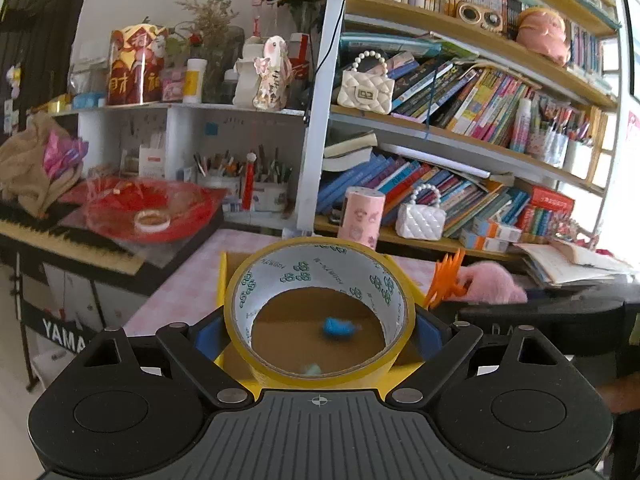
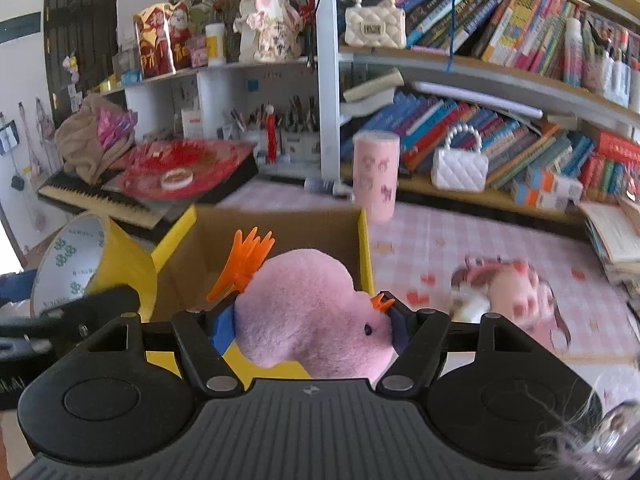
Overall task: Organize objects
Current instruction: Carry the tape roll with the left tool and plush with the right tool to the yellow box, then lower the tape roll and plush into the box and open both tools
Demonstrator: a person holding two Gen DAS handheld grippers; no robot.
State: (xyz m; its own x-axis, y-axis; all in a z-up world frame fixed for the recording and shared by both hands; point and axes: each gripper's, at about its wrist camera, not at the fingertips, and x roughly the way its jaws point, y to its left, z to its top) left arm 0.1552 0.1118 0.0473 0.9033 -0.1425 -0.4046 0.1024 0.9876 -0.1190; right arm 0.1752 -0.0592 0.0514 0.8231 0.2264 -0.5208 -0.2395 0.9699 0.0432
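Note:
My left gripper (image 1: 318,330) is shut on a wide roll of yellow tape (image 1: 320,280), held over a yellow cardboard box (image 1: 224,280). Through the roll's hole I see the box's brown floor and a small blue object (image 1: 338,327) on it. My right gripper (image 2: 308,324) is shut on a pink fluffy hair claw (image 2: 308,312) with orange teeth (image 2: 244,266), held above the near edge of the same box (image 2: 364,248). In the right wrist view the tape roll (image 2: 92,264) and left gripper show at the left. The pink claw (image 1: 492,286) shows at the right of the left wrist view.
A pink patterned cylinder (image 2: 376,176) stands on the pink checked table (image 2: 440,240) behind the box. A pink plush item (image 2: 508,294) lies at the right. A keyboard with a red dish (image 1: 148,208) sits at the left. Bookshelves (image 1: 460,140) with white handbags fill the back.

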